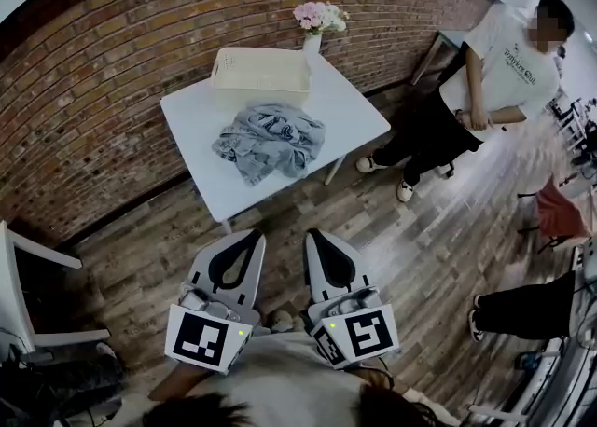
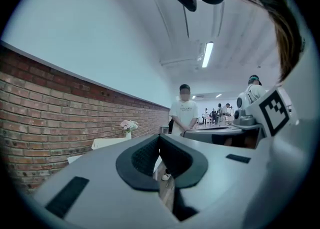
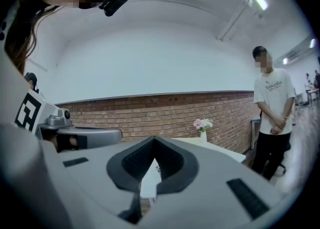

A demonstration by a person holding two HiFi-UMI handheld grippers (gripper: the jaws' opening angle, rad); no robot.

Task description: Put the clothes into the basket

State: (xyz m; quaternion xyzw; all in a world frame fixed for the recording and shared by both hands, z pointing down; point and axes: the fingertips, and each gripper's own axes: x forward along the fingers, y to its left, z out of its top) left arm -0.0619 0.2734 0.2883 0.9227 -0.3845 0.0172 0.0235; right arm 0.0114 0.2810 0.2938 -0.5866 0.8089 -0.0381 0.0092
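A crumpled grey-blue garment [image 1: 270,141] lies in the middle of a white table [image 1: 191,113]. Behind it, by the brick wall, stands a cream plastic basket [image 1: 259,69], seen edge-on in the left gripper view as the basket [image 2: 107,143]. My two grippers are held level, side by side, well short of the table and over the wooden floor. The left gripper [image 1: 253,233] [image 2: 159,138] is shut with nothing in it. The right gripper [image 1: 315,233] [image 3: 153,140] is shut and empty too.
A vase of pink flowers [image 1: 318,20] stands on the table's far corner beside the basket. A person in a white T-shirt [image 1: 490,71] stands right of the table. A white chair [image 1: 23,290] is at the left, and another person's leg [image 1: 522,311] is at the lower right.
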